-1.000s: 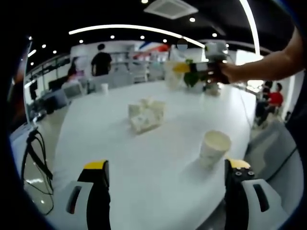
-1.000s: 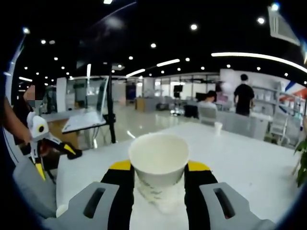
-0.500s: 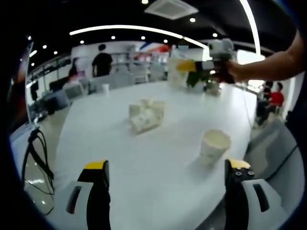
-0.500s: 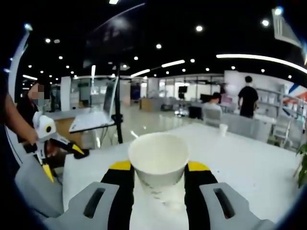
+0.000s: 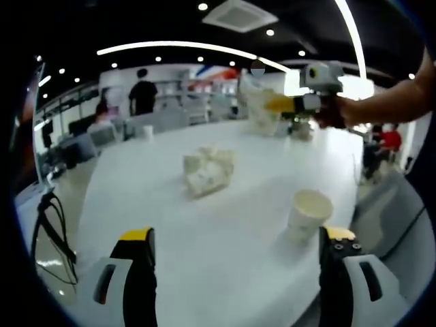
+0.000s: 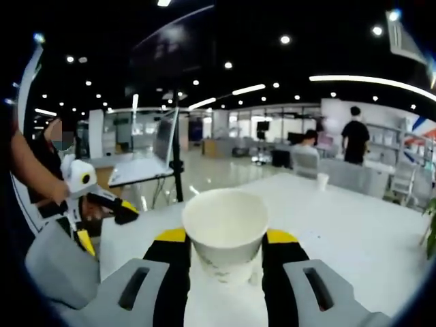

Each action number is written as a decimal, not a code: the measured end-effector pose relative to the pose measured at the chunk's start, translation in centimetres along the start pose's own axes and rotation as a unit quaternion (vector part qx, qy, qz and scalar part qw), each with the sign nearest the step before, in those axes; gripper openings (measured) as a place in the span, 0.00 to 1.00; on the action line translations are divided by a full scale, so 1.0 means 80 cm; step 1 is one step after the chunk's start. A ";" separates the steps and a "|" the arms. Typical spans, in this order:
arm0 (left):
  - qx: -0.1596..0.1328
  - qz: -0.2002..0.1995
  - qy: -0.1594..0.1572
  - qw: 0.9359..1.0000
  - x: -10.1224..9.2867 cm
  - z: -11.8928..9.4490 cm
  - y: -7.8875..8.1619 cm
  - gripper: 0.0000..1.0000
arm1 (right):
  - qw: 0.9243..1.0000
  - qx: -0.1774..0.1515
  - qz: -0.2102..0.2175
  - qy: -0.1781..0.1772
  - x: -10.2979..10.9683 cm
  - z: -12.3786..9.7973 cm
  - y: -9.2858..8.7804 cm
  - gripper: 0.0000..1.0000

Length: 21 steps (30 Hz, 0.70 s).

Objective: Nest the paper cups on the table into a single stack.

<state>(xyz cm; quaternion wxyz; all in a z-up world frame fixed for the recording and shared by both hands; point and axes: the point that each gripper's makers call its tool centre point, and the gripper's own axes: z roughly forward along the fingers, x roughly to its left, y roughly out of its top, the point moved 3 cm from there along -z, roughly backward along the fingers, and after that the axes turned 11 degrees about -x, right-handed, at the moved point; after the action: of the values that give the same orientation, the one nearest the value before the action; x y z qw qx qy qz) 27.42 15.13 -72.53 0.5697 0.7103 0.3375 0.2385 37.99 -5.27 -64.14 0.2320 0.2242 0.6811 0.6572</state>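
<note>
A white paper cup (image 5: pixel 308 214) stands upright on the white table (image 5: pixel 170 231), just ahead of my left gripper's right jaw. My left gripper (image 5: pixel 237 235) is open with nothing between its jaws. A small heap of paper cups (image 5: pixel 208 170) lies on its side at the table's middle. My right gripper (image 6: pixel 226 235) is shut on another white paper cup (image 6: pixel 225 228), upright and held above the table. In the left gripper view that right gripper (image 5: pixel 286 103) hangs high over the far side with its cup (image 5: pixel 261 112). The left gripper (image 6: pixel 102 211) appears at the left of the right gripper view.
A single small cup (image 5: pixel 148 131) stands far off near the table's back edge, also the small cup (image 6: pixel 322 181) in the right gripper view. A green plant (image 5: pixel 300 122) sits at the far right. Cables (image 5: pixel 51 231) hang off the left edge. People stand in the background.
The right gripper with its cup has drifted to the right and slightly up over the far side of the table. The left gripper stays open and the cups on the table have not moved.
</note>
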 end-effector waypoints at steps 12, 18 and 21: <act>0.001 0.000 -0.005 1.000 0.001 0.005 -0.001 0.98 | 1.000 0.002 0.009 0.018 0.037 -0.011 -0.011 0.38; 0.001 -0.001 -0.006 1.000 0.002 0.008 -0.002 0.98 | 1.000 -0.001 0.014 0.022 0.046 -0.013 -0.013 0.38; -0.002 -0.001 -0.006 1.000 0.001 0.009 0.000 0.98 | 1.000 -0.001 0.017 0.023 0.049 -0.016 -0.014 0.38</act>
<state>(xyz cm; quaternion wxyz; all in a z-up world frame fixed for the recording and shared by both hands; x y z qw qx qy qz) 28.03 14.69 -72.69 0.5732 0.7106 0.3341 0.2342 34.12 -3.97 -65.32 0.2053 0.2209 0.6815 0.6668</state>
